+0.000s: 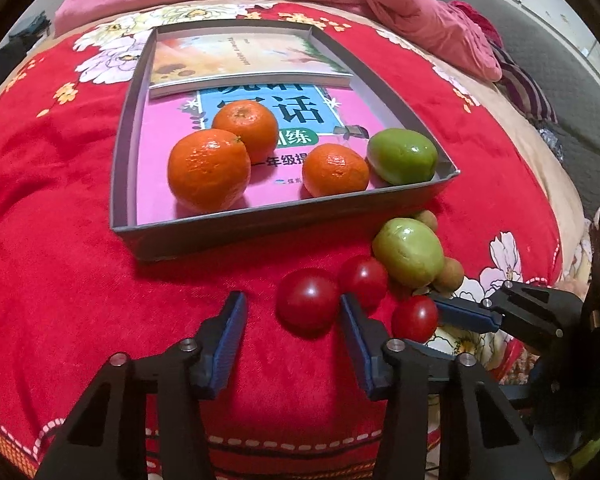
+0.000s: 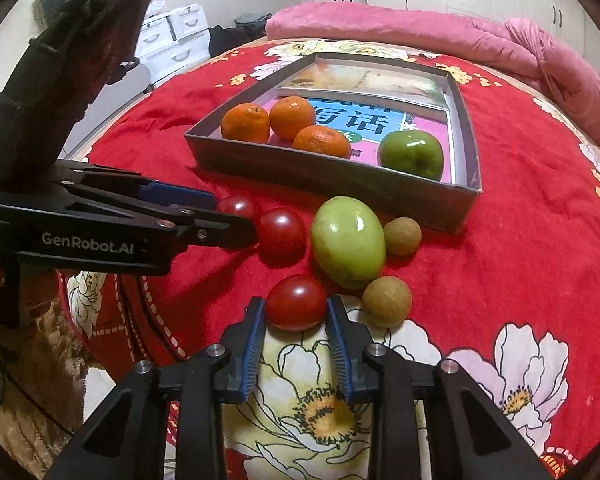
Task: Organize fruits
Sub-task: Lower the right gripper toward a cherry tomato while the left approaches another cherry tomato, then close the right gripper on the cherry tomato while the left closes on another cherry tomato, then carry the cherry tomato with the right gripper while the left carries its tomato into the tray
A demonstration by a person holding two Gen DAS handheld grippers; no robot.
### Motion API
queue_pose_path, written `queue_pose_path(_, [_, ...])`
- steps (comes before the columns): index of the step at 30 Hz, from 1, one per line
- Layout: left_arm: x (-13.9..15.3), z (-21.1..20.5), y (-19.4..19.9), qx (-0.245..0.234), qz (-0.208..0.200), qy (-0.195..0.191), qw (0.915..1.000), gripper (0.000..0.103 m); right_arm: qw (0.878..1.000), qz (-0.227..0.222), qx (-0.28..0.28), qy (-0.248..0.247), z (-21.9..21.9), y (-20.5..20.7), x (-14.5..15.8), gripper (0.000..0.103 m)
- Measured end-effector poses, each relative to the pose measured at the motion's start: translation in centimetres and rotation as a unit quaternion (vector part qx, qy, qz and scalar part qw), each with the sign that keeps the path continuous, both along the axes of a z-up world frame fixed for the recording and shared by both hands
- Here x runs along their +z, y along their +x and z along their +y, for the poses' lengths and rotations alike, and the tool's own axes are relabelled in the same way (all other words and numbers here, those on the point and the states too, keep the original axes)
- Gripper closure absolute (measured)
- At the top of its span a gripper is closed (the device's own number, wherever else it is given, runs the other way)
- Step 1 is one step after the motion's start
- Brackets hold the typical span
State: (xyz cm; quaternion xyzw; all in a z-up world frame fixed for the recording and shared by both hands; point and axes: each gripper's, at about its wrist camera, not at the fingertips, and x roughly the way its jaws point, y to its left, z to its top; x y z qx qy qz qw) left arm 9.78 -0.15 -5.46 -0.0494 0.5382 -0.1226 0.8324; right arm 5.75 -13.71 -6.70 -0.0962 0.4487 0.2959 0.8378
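A shallow grey box [image 2: 332, 174] sits on a bed with a red flowered blanket [image 2: 520, 240], and serves as the landmark. Inside it, over two books, lie three oranges [image 2: 245, 123] toward its left side and a green fruit [image 2: 413, 155] at its near right corner.

In front of the box on the blanket are a second green fruit [image 2: 348, 240], two small brown fruits [image 2: 402, 235] beside it, and three tomatoes. The right tongs [image 2: 296, 312] stand narrowly parted around the tomato [image 2: 296, 301] farthest from the box, the blue pads at its two sides; whether they press on it I cannot tell. The left tongs [image 1: 292, 312], further left of that, are partly open, with another tomato [image 1: 308, 300] at their tips, against the right pad and clear of the left one. The third tomato [image 1: 363, 281] lies between it and the loose green fruit.
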Motion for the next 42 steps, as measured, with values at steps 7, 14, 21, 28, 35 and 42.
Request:
queue_pose_path(7, [-0.5, -0.4, 0.8, -0.008, 0.003, -0.001, 1.0, 0.064, 1.0, -0.011, 0.004, -0.003, 0.5, 0.2, -0.1, 0.071])
queue_pose_path(14, [-0.6, -0.3, 1.1, -0.008, 0.002, -0.005, 1.0, 0.07, 1.0, -0.019, 0.007, -0.002, 0.8, 0.5, -0.1, 0.072])
queue_pose_path(21, [0.2, 0.1, 0.4, -0.003, 0.003, -0.018, 0.9998, 0.07, 0.999, -0.026, 0.014, 0.029, 0.5, 0.2, 1.0, 0.072])
queue_pose_path(28, [2.5, 0.7, -0.6, 0.005, -0.018, -0.031, 0.9993, 0.07, 0.998, -0.039, 0.011, 0.052, 0.0, 0.1, 2.2, 0.072])
queue_pose_path(35, [5.5, 1.6, -0.8, 0.022, -0.049, -0.039, 0.9978, 0.07, 0.996, -0.061, -0.002, 0.071, -0.9, 0.3, 3.7, 0.072])
queue_pose_path(42, [7.3, 1.9, -0.4, 0.032, -0.069, -0.045, 0.9961, 0.07, 0.993, -0.083, -0.012, 0.081, -1.7, 0.5, 5.0, 0.072])
